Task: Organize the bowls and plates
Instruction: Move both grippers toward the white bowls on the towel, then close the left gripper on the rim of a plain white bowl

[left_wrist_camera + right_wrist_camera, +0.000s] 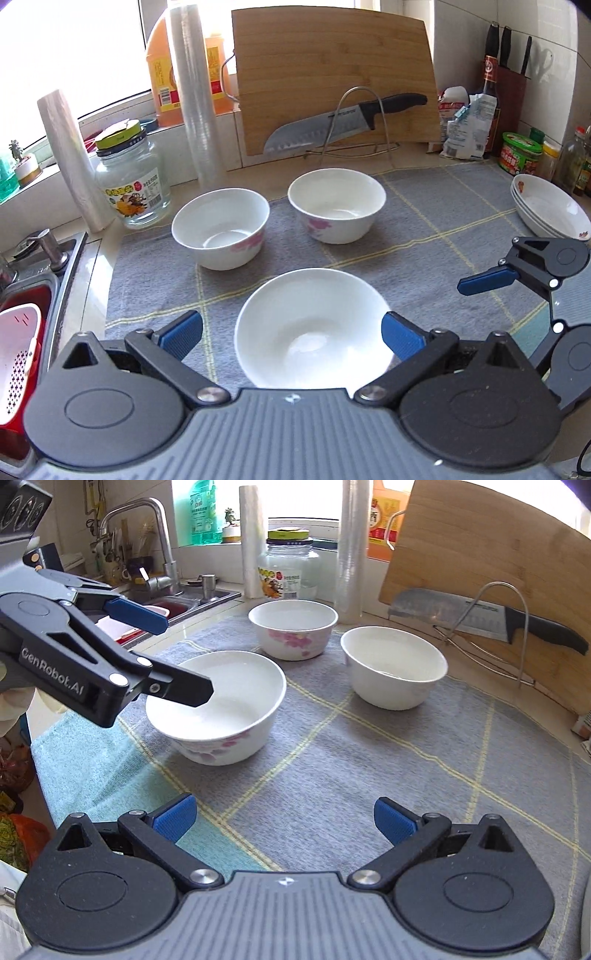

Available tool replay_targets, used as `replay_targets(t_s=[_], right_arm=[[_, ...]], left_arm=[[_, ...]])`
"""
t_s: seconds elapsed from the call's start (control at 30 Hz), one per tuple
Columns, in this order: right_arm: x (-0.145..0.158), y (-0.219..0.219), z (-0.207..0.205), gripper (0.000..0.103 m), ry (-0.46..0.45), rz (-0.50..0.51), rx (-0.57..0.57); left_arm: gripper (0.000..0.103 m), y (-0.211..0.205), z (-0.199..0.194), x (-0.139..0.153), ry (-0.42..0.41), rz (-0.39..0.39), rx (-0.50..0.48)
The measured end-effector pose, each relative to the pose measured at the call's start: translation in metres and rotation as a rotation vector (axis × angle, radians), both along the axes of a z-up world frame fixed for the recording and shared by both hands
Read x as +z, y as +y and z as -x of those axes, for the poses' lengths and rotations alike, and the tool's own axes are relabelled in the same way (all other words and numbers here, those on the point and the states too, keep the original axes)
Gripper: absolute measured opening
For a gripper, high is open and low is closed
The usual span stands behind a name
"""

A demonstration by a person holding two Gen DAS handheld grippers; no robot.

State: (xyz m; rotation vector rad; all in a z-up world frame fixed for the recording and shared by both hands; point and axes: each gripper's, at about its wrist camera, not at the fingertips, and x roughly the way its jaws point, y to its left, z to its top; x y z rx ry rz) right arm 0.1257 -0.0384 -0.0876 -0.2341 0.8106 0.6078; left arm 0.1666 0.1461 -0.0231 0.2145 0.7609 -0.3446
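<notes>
A: Where are we in the job?

B: We judge the plates are done: they sit nested in a stack at the mat's far right edge. Three bowls stand loose on the mat, none stacked yet. We are starting on the bowls.

A: And our grippers?

B: Our left gripper is spread wide, its blue pads either side of the near bowl at the mat's front edge, not yet closed on it. In the right wrist view one finger hangs over that bowl's rim. Our right gripper is spread too, holding nothing, over bare mat.

A: Next move?

B: Probably we pinch the near bowl's rim, lift it, and nest it in the left back bowl or the right back bowl. The glazed wall looks slippery, so we'd want a firm, level hold.
</notes>
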Motion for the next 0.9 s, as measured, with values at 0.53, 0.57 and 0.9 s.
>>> replay_targets(t_s=[0.53,0.57,0.9], right_arm=[[-0.012,0.066,-0.009,0.103,-0.054,0.042,0.028],[-0.013,0.067,-0.009,0.103,-0.056,0.043,0.029],[-0.008,0.069,-0.004,0.102,-0.090,0.052,0.037]], left_arm=[[0.090,0.028,-0.042,-0.030,0.140,0.006,-0.106],[0.088,0.027,-0.043,-0.031,0.143,0.003,-0.113],[0.068,0.025,-0.053,-0.033,0.203,0.050,-0.165]])
